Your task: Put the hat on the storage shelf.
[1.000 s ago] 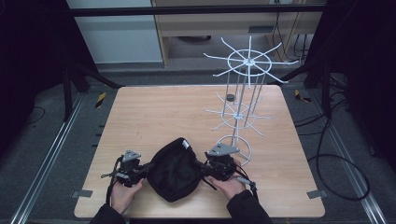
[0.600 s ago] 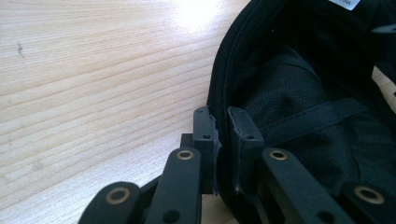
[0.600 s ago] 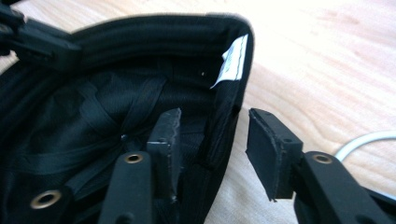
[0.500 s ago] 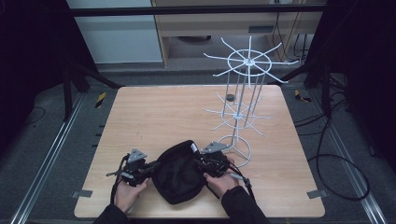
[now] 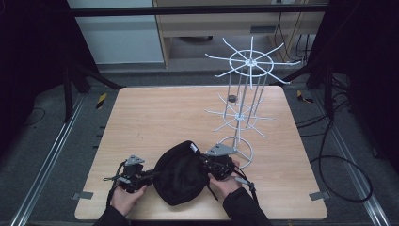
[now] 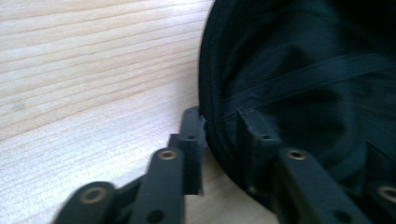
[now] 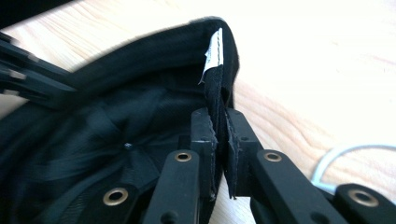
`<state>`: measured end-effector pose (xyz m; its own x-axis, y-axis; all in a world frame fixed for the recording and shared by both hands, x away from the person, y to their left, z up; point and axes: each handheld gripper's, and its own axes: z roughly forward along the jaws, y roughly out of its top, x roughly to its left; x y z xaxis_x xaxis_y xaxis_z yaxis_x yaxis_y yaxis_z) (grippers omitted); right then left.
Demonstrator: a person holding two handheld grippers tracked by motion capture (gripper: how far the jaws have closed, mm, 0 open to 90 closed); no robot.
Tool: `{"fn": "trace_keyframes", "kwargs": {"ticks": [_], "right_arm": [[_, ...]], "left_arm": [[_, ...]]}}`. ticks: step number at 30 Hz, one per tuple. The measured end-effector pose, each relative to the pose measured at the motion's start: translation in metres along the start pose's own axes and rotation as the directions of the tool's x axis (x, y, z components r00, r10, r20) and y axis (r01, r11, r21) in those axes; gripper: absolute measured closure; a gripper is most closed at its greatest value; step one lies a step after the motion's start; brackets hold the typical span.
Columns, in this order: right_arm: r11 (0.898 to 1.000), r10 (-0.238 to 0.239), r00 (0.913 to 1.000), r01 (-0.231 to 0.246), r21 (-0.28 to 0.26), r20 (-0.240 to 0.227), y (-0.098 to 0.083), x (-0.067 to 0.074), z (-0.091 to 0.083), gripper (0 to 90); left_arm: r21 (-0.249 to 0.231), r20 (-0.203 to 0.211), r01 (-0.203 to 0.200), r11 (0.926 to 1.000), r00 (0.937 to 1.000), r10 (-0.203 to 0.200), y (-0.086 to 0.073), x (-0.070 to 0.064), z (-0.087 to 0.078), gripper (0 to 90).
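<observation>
A black cap [image 5: 181,173] lies upside down on the near part of the wooden table [image 5: 164,113], between the person's two hands, its hollow inside facing up. Nothing lies in the hollow; the right gripper view shows only dark lining, seams that meet at one middle point, and a white label [image 7: 215,49] sewn inside the rim.

The right gripper [image 7: 219,135] has just been closing, and its jaws now pinch the cap's rim just below that label, cloth pressed flat between the pads. The left gripper [image 6: 219,135] is at the opposite edge of the cap. Its jaws have just been opening and stand apart on either side of the rim: one outside over bare wood, the other inside against the lining, with a gap showing, so the cloth is not squeezed.

Beyond the right hand a white wire rack [image 5: 244,94] with two tiers of spokes stands on its ring base. A small dark thing [image 5: 231,98], too small to tell, sits on the table behind it.
</observation>
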<state>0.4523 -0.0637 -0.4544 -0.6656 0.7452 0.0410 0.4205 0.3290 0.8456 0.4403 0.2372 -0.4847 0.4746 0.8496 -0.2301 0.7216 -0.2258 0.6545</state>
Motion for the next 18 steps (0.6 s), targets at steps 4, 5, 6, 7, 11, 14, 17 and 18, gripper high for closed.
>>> {"fn": "trace_keyframes", "kwargs": {"ticks": [4, 5, 6, 7, 11, 14, 17, 18], "right_arm": [[0.998, -0.028, 0.9990, 0.025, -0.062, -0.035, 0.008, 0.008, -0.011, 83.7], [0.997, -0.032, 0.9985, 0.029, -0.077, -0.044, 0.009, 0.010, -0.013, 83.7], [0.995, -0.042, 0.9976, 0.037, -0.092, -0.054, 0.011, 0.013, -0.016, 83.7], [0.994, -0.051, 0.9968, 0.044, -0.103, -0.062, 0.013, 0.016, -0.017, 83.8], [0.989, -0.094, 0.9912, 0.082, -0.122, -0.094, 0.015, 0.027, -0.020, 83.7], [0.987, -0.121, 0.9859, 0.106, -0.122, -0.116, 0.015, 0.035, -0.020, 83.7], [0.986, -0.135, 0.9818, 0.119, -0.117, -0.134, 0.012, 0.041, -0.019, 83.6], [0.987, -0.134, 0.9814, 0.120, -0.107, -0.137, 0.010, 0.042, -0.018, 83.6]], "left_arm": [[-0.057, -0.010, 0.030, 0.9979, 0.9995, -0.030, 0.005, 0.002, 0.001, 80.8], [-0.081, -0.021, 0.024, 0.9965, 0.9994, -0.026, 0.006, 0.001, 0.000, 81.2], [-0.092, -0.030, 0.017, 0.9956, 0.9994, -0.020, 0.007, 0.000, 0.000, 81.4], [-0.099, -0.036, 0.014, 0.9950, 0.9992, -0.017, 0.008, 0.000, -0.001, 81.5], [-0.107, -0.043, 0.017, 0.9941, 0.9988, -0.022, 0.009, 0.001, 0.001, 81.5], [-0.101, -0.046, 0.022, 0.9947, 0.9986, -0.027, 0.010, 0.002, 0.006, 80.8], [-0.093, -0.052, 0.012, 0.9956, 0.9985, -0.017, 0.010, 0.002, 0.008, 79.9], [-0.092, -0.057, 0.007, 0.9958, 0.9983, -0.012, 0.010, 0.002, 0.009, 79.4]]}}
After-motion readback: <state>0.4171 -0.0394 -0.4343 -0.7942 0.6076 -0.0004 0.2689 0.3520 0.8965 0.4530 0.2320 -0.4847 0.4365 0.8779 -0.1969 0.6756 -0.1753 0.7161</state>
